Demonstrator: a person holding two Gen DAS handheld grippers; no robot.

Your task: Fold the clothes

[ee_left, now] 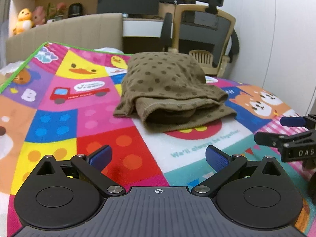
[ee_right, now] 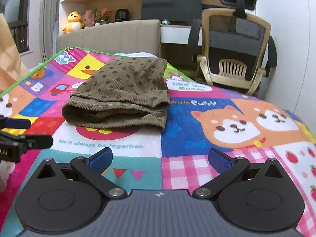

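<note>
left gripper [ee_left: 157, 156]: nearest the lens in the left wrist view, blue-padded fingers [ee_left: 100, 157] spread wide with nothing between them, hanging over the red and white squares of the mat just short of the cloth.
right gripper [ee_right: 160, 159]: jaws equally wide apart and empty, over the teal and pink-check squares on the near side of the cloth; it also shows at the right edge of the left wrist view.
cloth [ee_left: 169, 90]: olive-brown ribbed garment with dark dots, folded into a thick bundle of several layers, its open hems facing both cameras; it lies flat on the mat, apart from both grippers.
mat [ee_right: 197, 118]: bright patchwork play mat with ducks, a truck, two dogs and the words "we'll always be together" just in front of the cloth.
headboard [ee_right: 118, 35]: beige padded panel behind the cloth.
chair [ee_right: 237, 45]: mesh-backed office chair behind and to the right of the cloth.
toys [ee_right: 74, 21]: yellow duck and a pink plush on the ledge behind the cloth, to its left.
monitor [ee_right: 171, 6]: dark screen on the desk beyond the cloth.
</note>
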